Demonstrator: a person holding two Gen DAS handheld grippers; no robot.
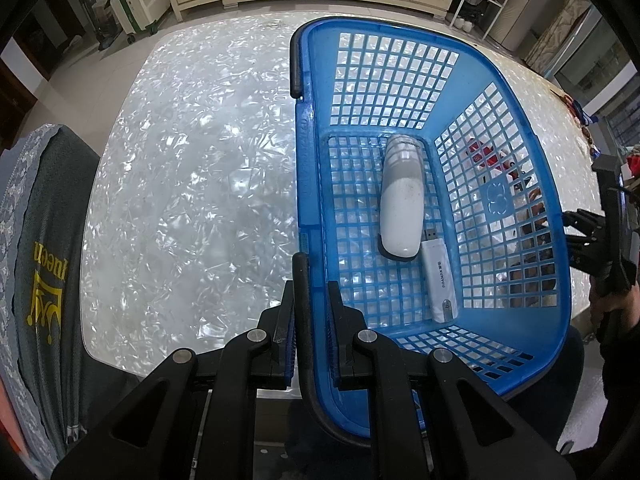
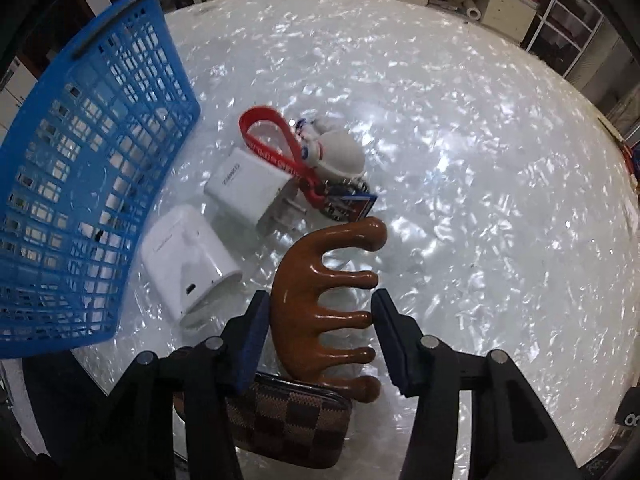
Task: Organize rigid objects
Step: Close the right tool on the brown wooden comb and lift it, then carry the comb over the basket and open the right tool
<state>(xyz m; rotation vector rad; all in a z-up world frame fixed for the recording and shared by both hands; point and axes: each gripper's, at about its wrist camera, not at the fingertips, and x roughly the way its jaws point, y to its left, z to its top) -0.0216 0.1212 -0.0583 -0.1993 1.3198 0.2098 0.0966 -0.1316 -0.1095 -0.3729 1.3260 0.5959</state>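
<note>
- Your left tool point(image 1: 310, 344) is clamped tight on the near rim and black handle of the blue basket point(image 1: 536, 184). I read that as an anchor, so the basket doesn't slide on the glossy tabletop point(image 1: 192, 184) while you load it.
- Already in the basket: a white oval device point(image 1: 401, 196) and a white USB stick point(image 1: 438, 280), lying flat and touching at the near end.
- Your right tool point(image 2: 318, 340) straddles the brown wooden comb point(image 2: 320, 300), narrowed across its width: one pad on the spine, the other at the tooth tips. Looks gripped; whether it's off the tabletop I can't tell.
- Gripping spine-to-teeth likely gives the pads the flattest purchase on that curved shape.
- Left to sort, just beside the basket's outer wall: white case point(image 2: 188, 264), white charger point(image 2: 250, 188), red-strap keychain point(image 2: 280, 152).
- Checkered pouch point(image 2: 288, 420) sits under the right tool, at the comb's near end.
</note>
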